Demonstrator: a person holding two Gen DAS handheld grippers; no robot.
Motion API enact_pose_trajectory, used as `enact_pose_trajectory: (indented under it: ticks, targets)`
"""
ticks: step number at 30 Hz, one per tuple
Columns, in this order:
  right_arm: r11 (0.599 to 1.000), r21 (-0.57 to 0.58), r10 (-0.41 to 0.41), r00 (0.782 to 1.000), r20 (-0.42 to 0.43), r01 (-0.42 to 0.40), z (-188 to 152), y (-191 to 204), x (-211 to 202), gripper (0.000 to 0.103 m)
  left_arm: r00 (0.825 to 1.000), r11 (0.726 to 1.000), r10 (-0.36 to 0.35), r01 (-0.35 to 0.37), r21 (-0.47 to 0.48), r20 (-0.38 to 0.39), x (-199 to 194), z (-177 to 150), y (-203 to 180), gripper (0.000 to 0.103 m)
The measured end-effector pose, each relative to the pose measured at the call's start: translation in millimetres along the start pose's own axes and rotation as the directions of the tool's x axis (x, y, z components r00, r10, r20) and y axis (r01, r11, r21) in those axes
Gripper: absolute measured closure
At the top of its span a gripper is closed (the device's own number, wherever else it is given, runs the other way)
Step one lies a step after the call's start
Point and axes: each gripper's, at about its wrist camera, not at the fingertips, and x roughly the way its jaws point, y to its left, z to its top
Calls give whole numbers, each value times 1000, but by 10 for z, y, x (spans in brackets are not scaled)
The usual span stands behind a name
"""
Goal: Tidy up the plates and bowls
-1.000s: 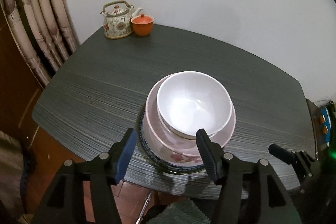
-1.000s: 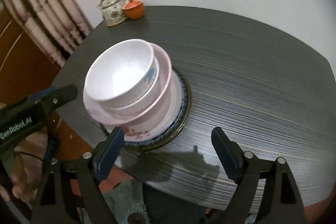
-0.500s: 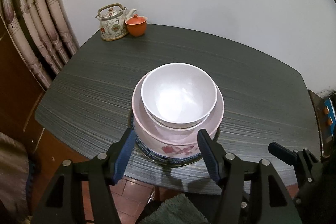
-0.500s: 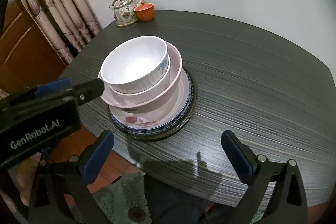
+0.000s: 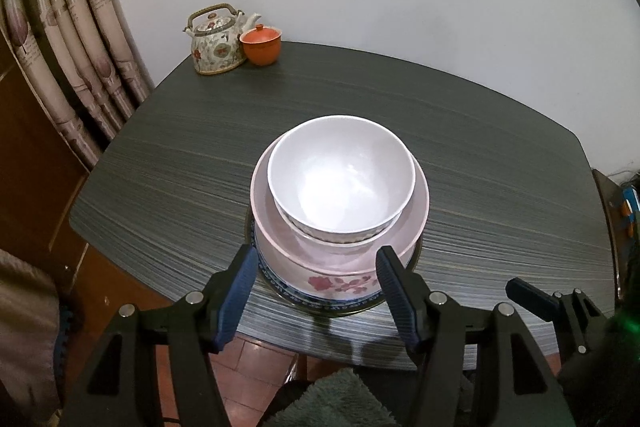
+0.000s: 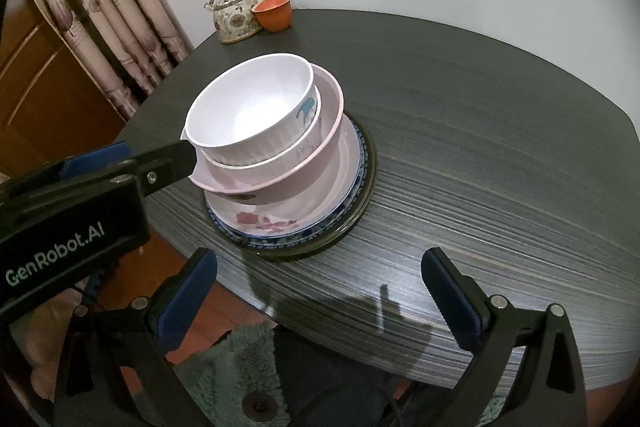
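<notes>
My left gripper (image 5: 312, 291) fingers (image 5: 236, 291) are spread wide, holding nothing. They sit at the near edge of the stack, level with the flowered plate (image 5: 340, 283), one on either side of its front, not touching as far as I can tell.

Right gripper (image 6: 320, 303) is opened wider, also empty, hanging off the counter (image 6: 500, 163) edge and well clear of the dishes. I judge it parked there so it stays out of the left's way.

Stack, top down: white bowl (image 5: 340, 175) nested in a second white bowl (image 6: 308, 143) with a blue mark, both inside the pink bowl (image 5: 400, 227), that on the flowered plate, then a blue-rimmed plate (image 6: 358, 171), then a dark plate (image 6: 366, 187) at the bottom. Small-in-large nesting keeps it stable; the bowls lean slightly left in the right view.

The stack sits near the front middle of the counter. A teapot (image 5: 216, 45) and an orange lidded cup (image 5: 262, 45) stand together at the far corner, away from the work.

My read: sorting looks done or nearly done. Risk if I nudge the stack: the top bowls are high and could slide.
</notes>
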Motion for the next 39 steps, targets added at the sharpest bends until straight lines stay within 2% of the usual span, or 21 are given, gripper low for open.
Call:
enact_pose_trajectory:
  ticks: [21,39]
  targets:
    - [1000,27,11,1000,-22,-10,-3,-47,20,2,1000,1000,15,-15,-16,-14,32,-23,15,40]
    - [1000,20,9,1000,-22,-9,-21,-28,30,2,1000,1000,-9,8,-20,-27,62,-40,46,40]
